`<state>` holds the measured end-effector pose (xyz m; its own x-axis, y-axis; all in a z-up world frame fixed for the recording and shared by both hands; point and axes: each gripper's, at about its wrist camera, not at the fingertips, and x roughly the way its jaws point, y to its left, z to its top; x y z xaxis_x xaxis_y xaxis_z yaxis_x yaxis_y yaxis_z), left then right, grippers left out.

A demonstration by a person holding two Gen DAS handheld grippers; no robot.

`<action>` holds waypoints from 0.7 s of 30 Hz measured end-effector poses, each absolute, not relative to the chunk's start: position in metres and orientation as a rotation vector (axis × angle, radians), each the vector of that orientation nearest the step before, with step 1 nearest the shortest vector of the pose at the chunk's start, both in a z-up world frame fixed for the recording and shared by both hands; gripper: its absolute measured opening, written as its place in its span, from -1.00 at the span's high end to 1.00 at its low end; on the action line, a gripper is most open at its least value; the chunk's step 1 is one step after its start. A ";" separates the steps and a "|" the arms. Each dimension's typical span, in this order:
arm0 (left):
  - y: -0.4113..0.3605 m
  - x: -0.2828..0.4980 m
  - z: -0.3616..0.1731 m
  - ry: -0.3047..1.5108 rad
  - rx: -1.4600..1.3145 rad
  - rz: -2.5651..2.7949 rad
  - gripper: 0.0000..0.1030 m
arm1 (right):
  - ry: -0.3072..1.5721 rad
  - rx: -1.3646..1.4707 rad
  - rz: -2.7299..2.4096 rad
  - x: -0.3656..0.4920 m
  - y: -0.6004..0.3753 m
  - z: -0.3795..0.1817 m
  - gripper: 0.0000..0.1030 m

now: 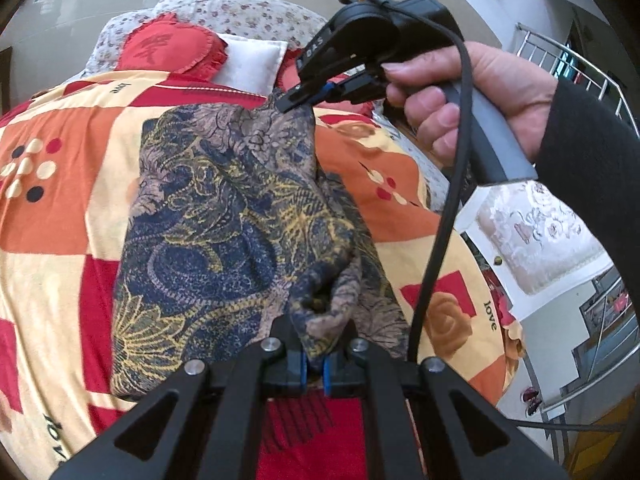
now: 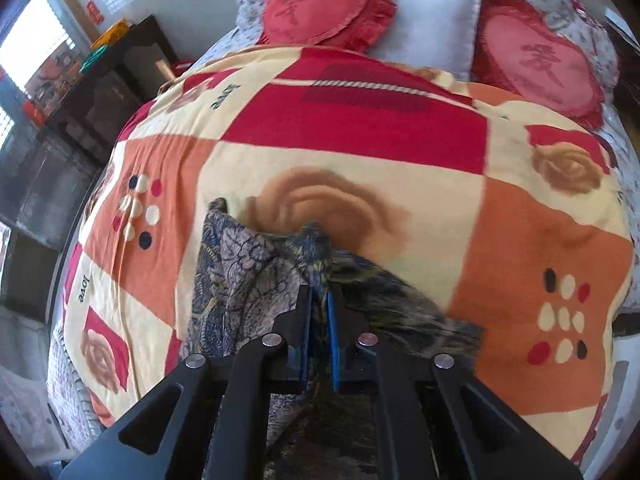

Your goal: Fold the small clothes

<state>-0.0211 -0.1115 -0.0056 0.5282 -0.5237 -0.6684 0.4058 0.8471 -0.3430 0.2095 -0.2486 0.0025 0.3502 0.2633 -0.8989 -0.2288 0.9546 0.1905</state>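
1. A thin garment of navy, tan and yellow floral print (image 1: pixel 224 208) lies across the middle of the bed, on a quilt of red, orange and cream squares with roses and the word "love" (image 1: pixel 68 128). Its fabric is crumpled, with soft folds and a raised ridge running along its right side.
2. The near edge of the patterned garment is bunched into a small tuft where the left tongs (image 1: pixel 315 364) clench it between blue-padded fingers (image 1: pixel 303 366).
3. The far corner of the garment is lifted off the quilt, pinched by the right tongs (image 1: pixel 298 98), which reach in from the right side of the bed.
4. In the right wrist view the right tongs (image 2: pixel 320 316) are clamped on a gathered fold of the garment (image 2: pixel 248 264), and cloth drapes to both sides of the fingers.
5. The person's right hand (image 1: pixel 472 100) wraps a grey handle, thumb on top, fingers curled beneath, in a dark sleeve; a black cable (image 1: pixel 444 216) hangs down from the device.
6. At the head of the bed sit two red heart-shaped cushions (image 2: pixel 316 8) with a white pillow (image 2: pixel 432 20) between them.
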 end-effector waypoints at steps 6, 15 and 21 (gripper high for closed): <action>-0.118 -0.025 -0.001 0.839 -0.160 -0.573 0.92 | 1.150 0.194 0.380 0.200 -0.285 0.000 1.00; -0.092 -0.009 0.007 0.856 -0.250 -0.549 0.92 | 1.055 0.654 0.417 0.170 -0.336 -0.049 0.71; -0.091 -0.012 0.016 0.840 -0.256 -0.551 0.92 | 1.104 0.940 0.430 0.155 -0.336 -0.113 0.69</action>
<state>-0.0121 -0.0908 0.0156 0.5387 -0.5558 -0.6332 0.3595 0.8313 -0.4239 0.1551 -0.3357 -0.1127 0.4222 0.7111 -0.5623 0.1438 0.5599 0.8160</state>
